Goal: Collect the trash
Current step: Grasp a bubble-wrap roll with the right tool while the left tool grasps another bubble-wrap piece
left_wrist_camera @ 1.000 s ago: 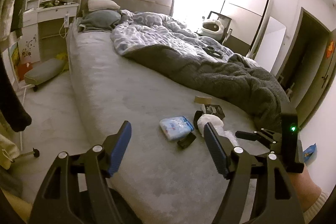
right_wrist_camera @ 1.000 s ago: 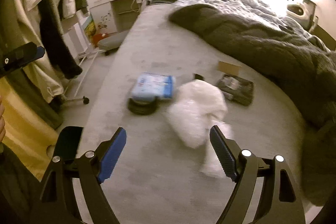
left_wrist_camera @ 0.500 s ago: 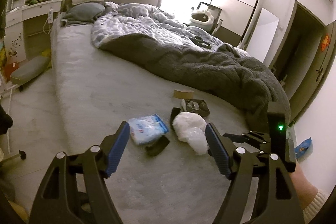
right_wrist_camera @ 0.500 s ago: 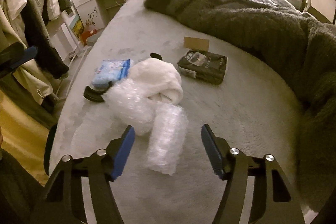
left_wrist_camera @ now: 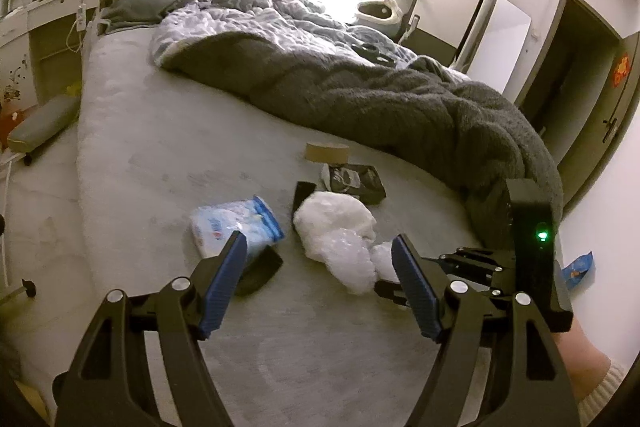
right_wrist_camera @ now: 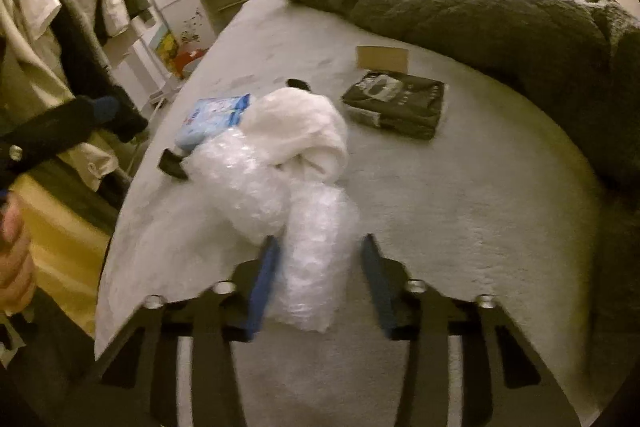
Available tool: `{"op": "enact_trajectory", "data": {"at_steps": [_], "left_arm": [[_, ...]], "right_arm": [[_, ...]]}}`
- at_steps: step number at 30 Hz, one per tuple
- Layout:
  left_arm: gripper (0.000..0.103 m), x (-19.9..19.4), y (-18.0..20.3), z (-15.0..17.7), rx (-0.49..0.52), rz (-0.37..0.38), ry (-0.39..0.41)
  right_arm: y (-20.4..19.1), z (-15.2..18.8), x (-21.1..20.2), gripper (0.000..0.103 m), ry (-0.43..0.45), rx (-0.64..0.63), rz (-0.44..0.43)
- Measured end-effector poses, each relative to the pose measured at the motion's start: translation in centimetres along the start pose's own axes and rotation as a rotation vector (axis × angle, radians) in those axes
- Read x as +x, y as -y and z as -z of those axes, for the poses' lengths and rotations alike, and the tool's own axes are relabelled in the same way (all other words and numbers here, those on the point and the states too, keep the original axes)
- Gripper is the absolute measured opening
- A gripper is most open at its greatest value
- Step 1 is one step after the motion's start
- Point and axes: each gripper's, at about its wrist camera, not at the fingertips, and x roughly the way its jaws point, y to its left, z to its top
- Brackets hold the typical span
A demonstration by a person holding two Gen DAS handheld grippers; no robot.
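Right claw straddles the near tail of the bubble wrap, its jaws still apart with the wrap between them: one pad seems to touch the plastic, the other stands just clear, so nothing is gripped yet. Left claw hangs wide open and empty over the bed, short of the same heap. The wrap lies at the bed's near edge, bunched against a white wad. Likely trouble: the wrap is slick and springy, so a pinch on that loose tail may slip, or lift only the tail while the rest drags, perhaps tugging the wad along. Beside the wad, toward the headboard side, lies a blue pack, with a small black item by it; either could be knocked off the edge if the heap swings. Beyond the wad sit a dark packet and a cardboard piece, near the grey blanket. Nothing blocks the closing jaws.
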Motion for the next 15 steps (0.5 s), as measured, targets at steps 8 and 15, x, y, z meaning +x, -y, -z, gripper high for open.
{"op": "enact_trajectory", "data": {"at_steps": [8,15], "left_arm": [[0.077,2.9,1.5,0.8,0.006,-0.004,-0.037],[0.072,5.1,2.6,1.4,0.013,-0.016,-0.065]], "right_arm": [[1.3,0.0,-2.3,0.037,0.058,0.030,-0.009],[3.1,0.6,-3.5,0.037,0.090,0.063,0.003]]}}
